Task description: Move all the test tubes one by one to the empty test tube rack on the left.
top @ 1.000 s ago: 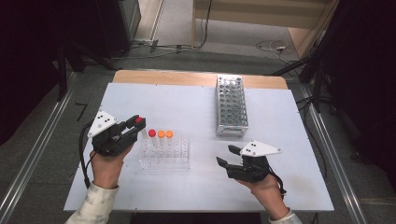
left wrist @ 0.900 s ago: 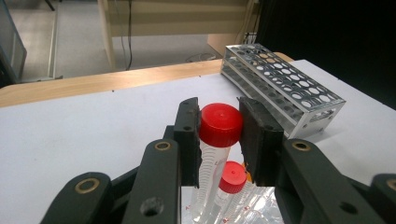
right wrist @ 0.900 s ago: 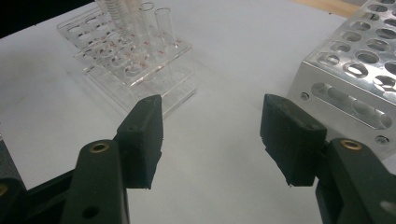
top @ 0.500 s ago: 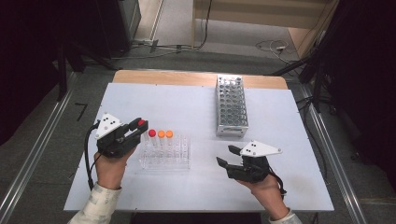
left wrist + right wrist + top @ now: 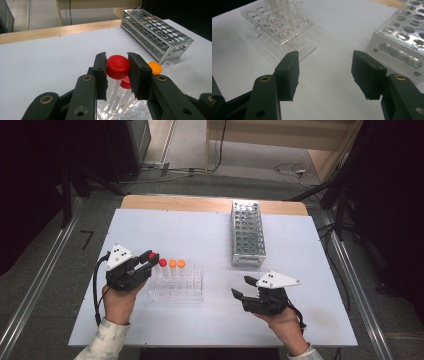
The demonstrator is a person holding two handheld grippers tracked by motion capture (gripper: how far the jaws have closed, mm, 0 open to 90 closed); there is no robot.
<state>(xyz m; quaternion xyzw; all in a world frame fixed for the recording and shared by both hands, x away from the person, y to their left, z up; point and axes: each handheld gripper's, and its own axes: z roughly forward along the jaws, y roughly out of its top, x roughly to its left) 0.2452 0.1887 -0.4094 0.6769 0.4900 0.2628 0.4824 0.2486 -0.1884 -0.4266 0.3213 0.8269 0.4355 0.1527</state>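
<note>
Left gripper (image 5: 117, 72) is clamped on the cap of a red-capped tube (image 5: 118, 67), tilted over the left end of the clear rack (image 5: 177, 290). Right gripper (image 5: 324, 72) rests on the white table (image 5: 200, 230) beside the metal rack (image 5: 247, 235), jaws wide apart, holding nothing.

Left tool (image 5: 150, 260) clamped tight, right tool (image 5: 241, 293) resting with jaws apart

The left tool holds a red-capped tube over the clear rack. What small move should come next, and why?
Probably lift the left tool straight up. Its jaws clamp the cap of the red-capped tube, whose lower part seems to sit still in the clear rack, close beside another red-capped tube.
</note>
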